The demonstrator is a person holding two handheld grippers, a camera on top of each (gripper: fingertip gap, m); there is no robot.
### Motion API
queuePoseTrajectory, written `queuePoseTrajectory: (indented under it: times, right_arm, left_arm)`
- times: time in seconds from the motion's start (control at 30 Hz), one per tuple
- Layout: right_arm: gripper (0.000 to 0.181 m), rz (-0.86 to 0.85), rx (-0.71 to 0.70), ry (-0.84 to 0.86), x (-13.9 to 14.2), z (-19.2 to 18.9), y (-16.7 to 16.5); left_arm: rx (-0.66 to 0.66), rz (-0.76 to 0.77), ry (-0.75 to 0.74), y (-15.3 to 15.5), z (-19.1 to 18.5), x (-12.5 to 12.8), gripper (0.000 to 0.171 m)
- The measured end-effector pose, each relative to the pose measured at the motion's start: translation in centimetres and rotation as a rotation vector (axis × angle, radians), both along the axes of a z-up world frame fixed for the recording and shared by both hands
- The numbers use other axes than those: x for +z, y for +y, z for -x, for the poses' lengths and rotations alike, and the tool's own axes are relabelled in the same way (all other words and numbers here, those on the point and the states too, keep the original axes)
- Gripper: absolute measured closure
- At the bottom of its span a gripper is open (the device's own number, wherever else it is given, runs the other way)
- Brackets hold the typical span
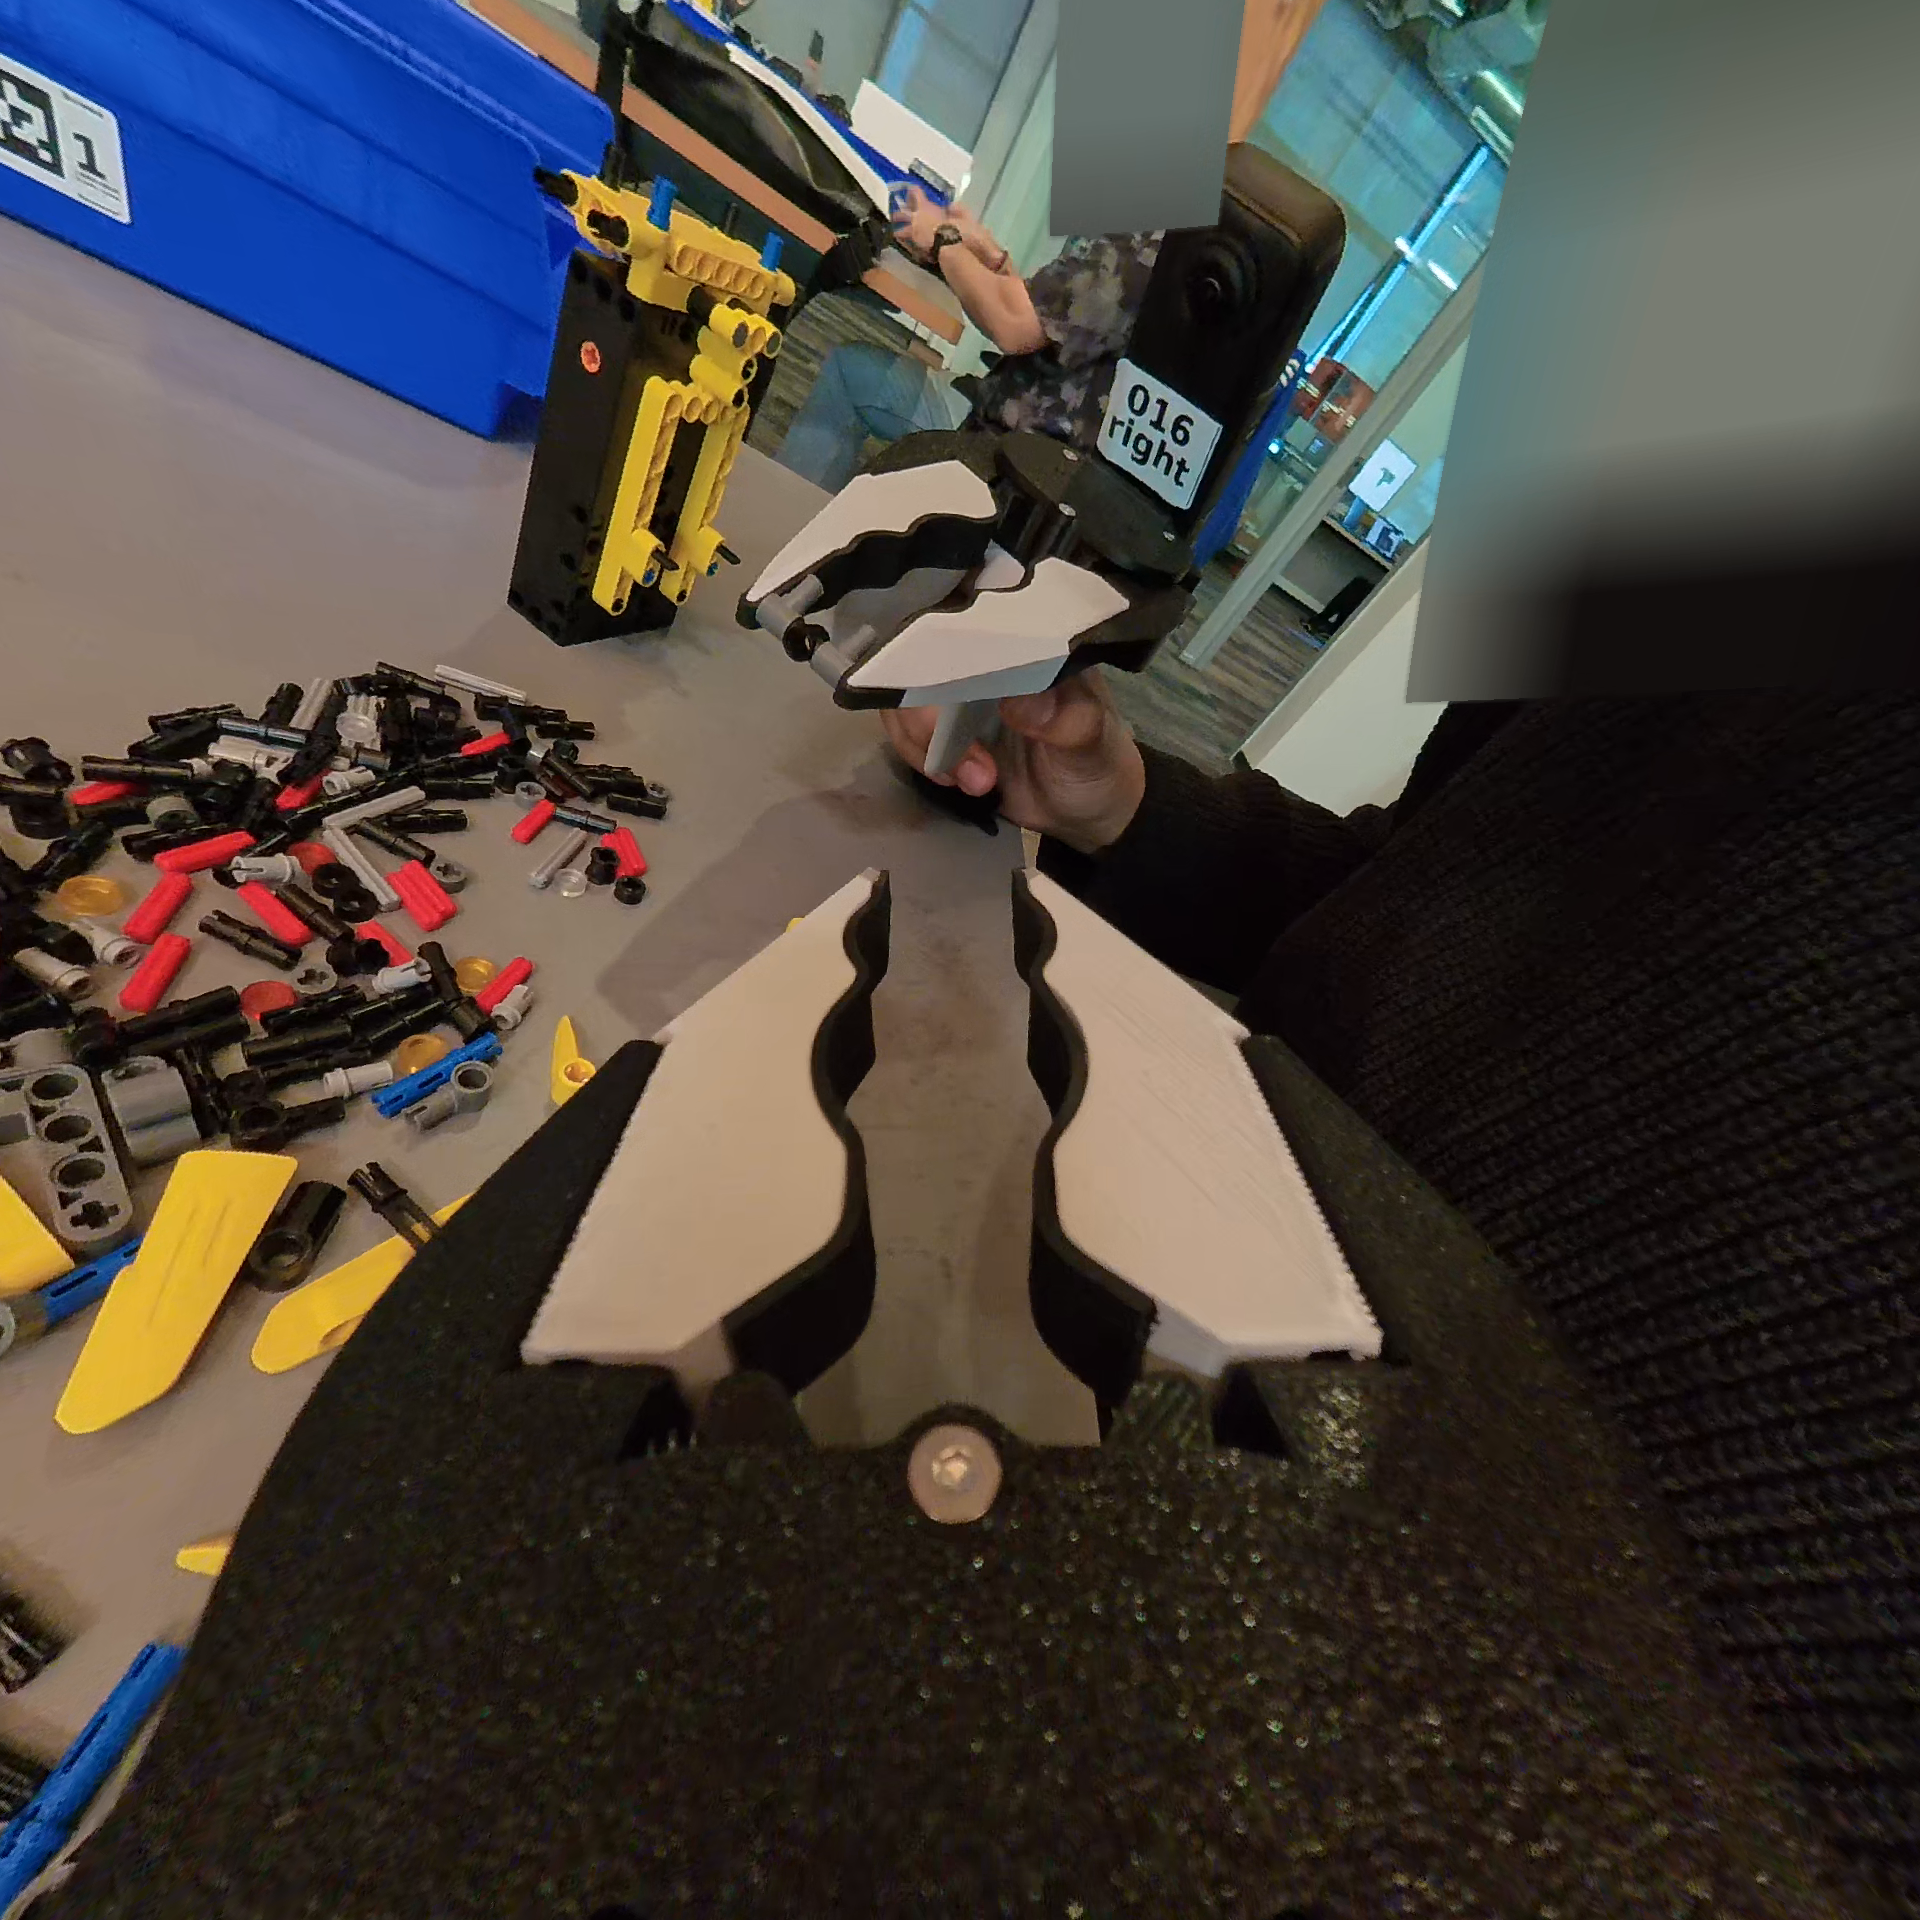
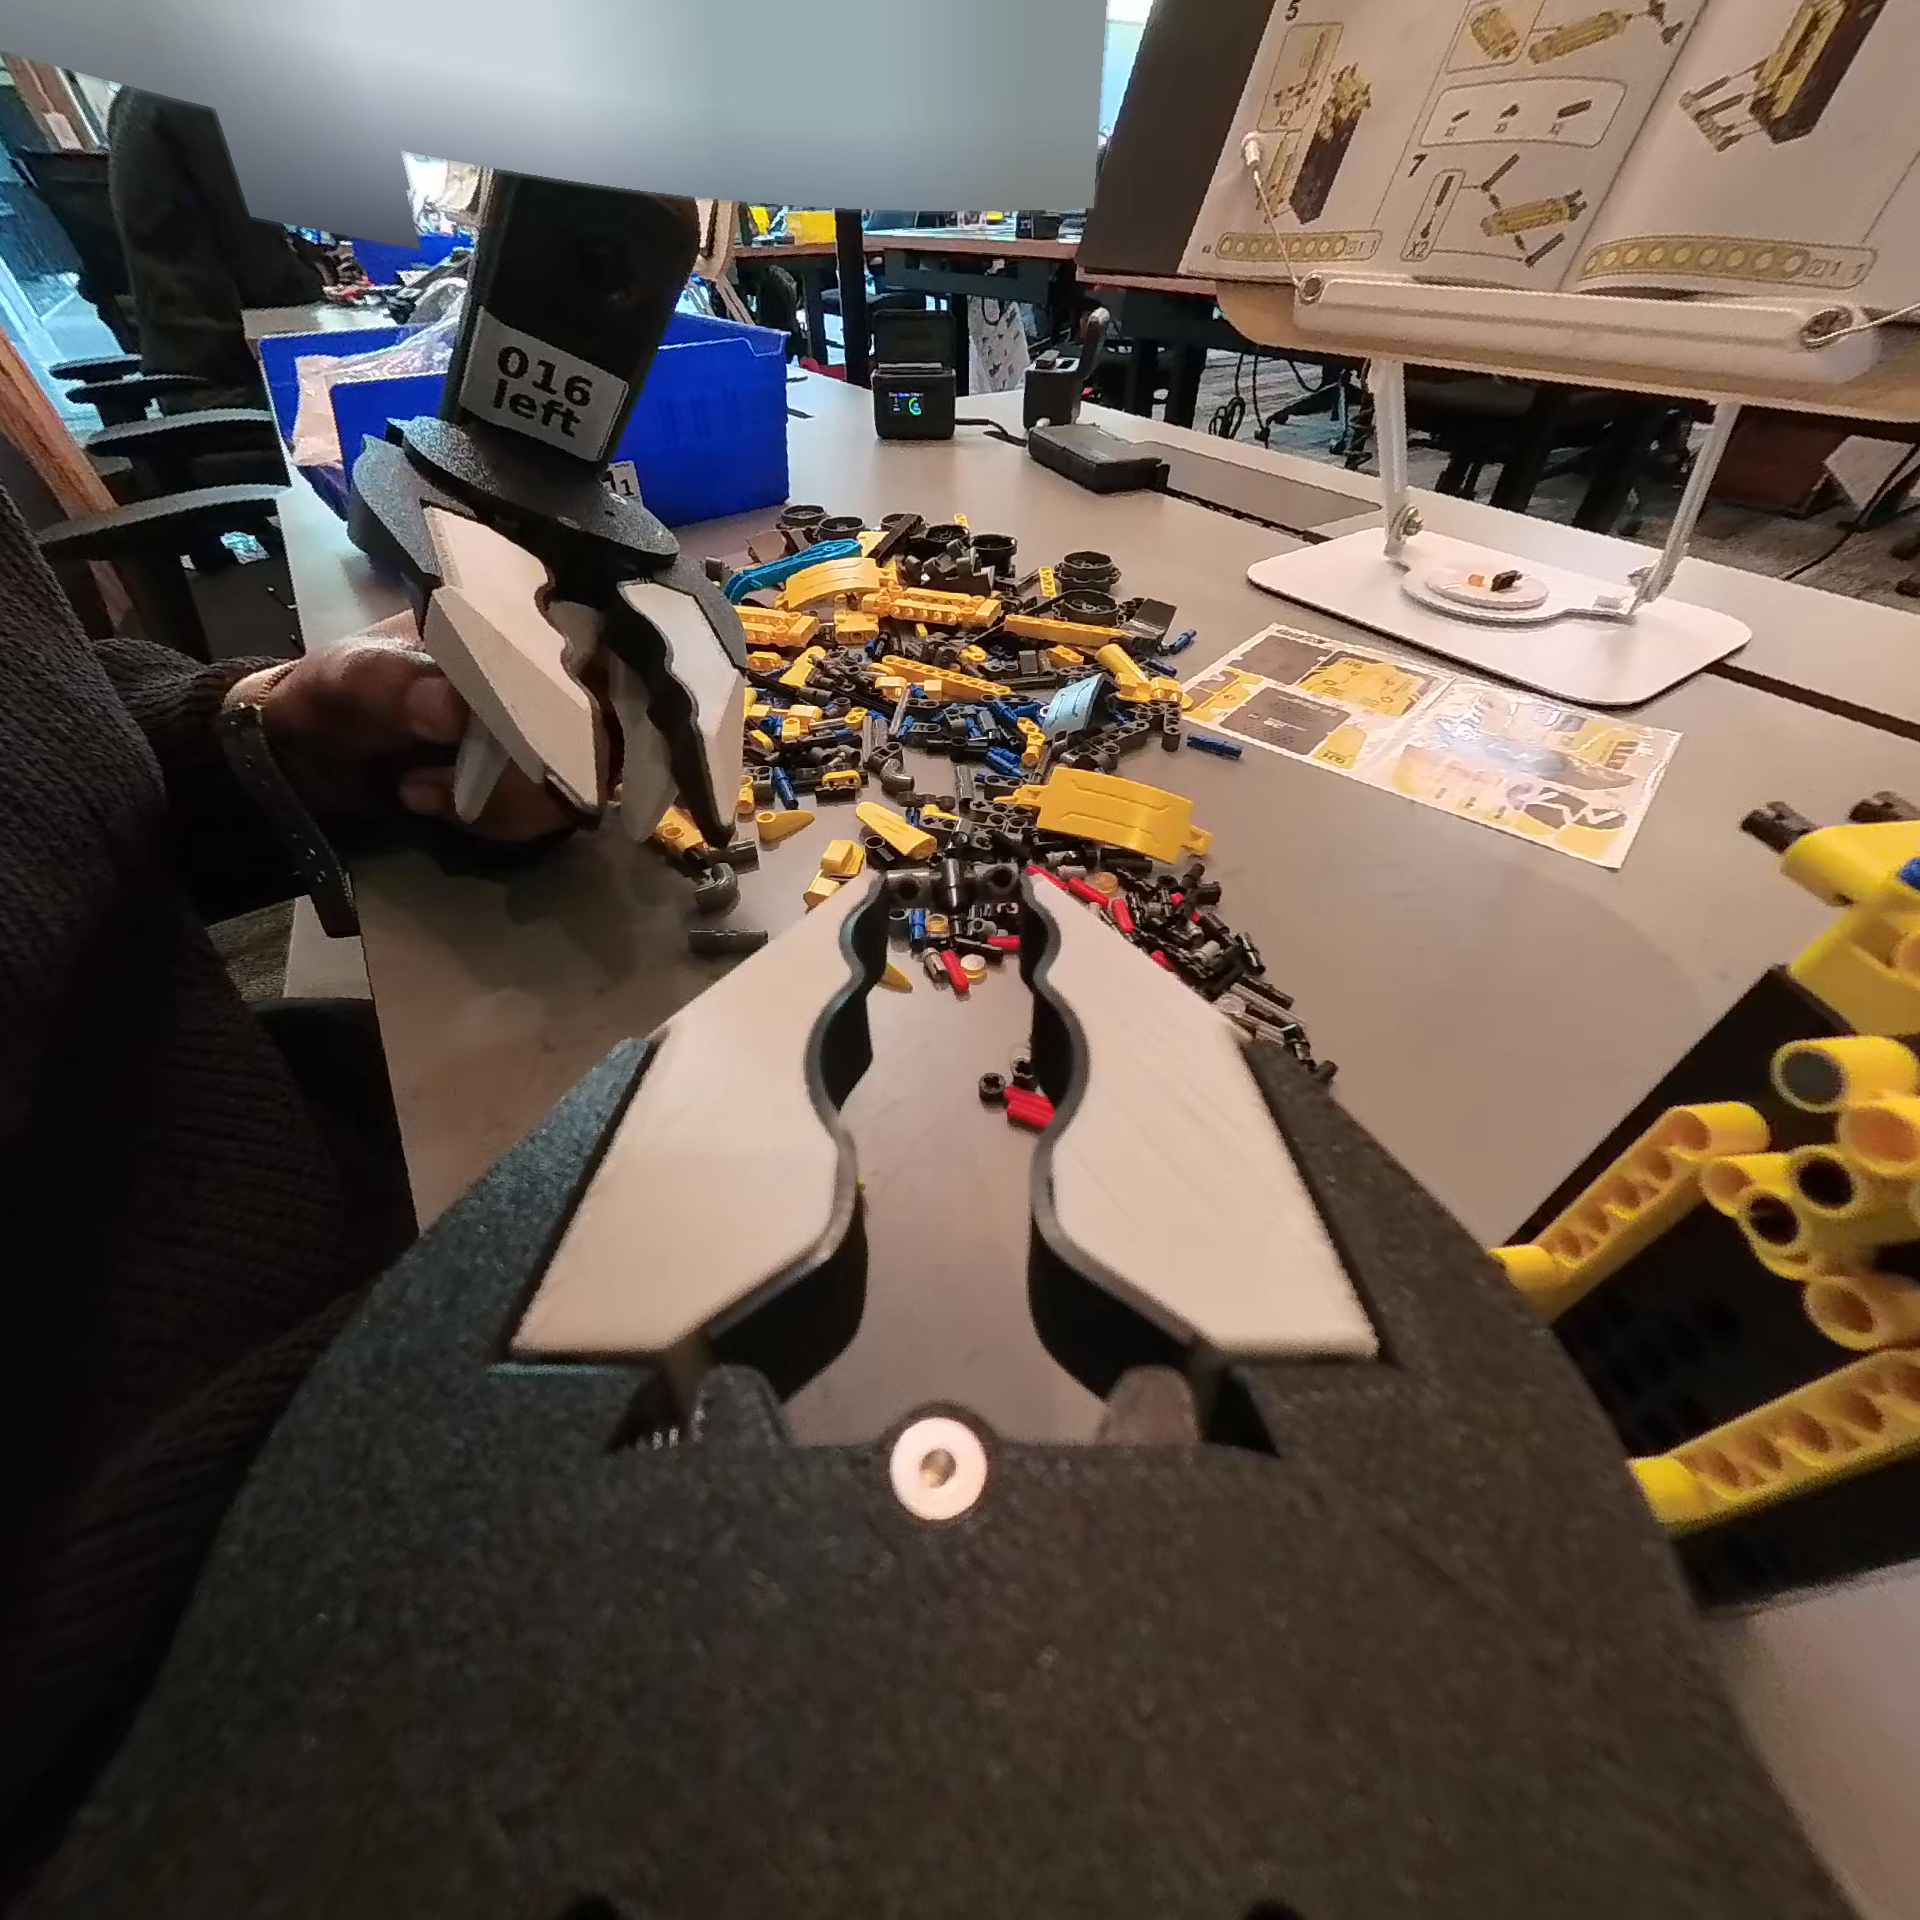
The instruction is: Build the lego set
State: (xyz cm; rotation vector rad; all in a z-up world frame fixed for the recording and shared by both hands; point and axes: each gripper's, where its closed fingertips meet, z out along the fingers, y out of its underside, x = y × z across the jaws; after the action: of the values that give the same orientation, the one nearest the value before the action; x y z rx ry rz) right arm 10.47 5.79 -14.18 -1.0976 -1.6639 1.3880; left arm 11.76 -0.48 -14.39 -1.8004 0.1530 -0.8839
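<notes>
Right tongs (image 1: 821, 636) pinch a grey cross connector (image 2: 951, 886) at the tips, beside the black-and-yellow model (image 1: 634, 436); left tongs (image 1: 951, 883) gape, holding nothing, above the grey worktop (image 1: 312, 540); loose parts pile (image 2: 966, 707) near; both tongs carry white printed labels; open instruction booklet (image 2: 1558, 135) on a stand.

Each hand-held gripper (image 1: 951, 894) (image 2: 951, 883) has a speckled black body, pale grey wavy-edged fingers (image 1: 727, 1143), one silver screw (image 1: 954, 1472) and a white label; sleeves (image 1: 1558, 1039) are dark knit.
</notes>
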Motion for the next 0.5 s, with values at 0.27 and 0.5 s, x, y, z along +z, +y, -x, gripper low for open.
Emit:
queuePoseTrajectory:
  times: [0.27, 0.5]
  right_arm:
    - [0.157, 0.005, 0.005, 0.0, 0.04, -0.03, -0.03]
    - [0.157, 0.002, 0.004, 0.001, 0.04, -0.03, -0.05]
  left_arm:
    - [-0.009, -0.001, 0.006, -0.04, -0.2, -0.01, 0.148]
    - [-0.011, -0.002, 0.008, -0.05, -0.29, -0.01, 0.147]
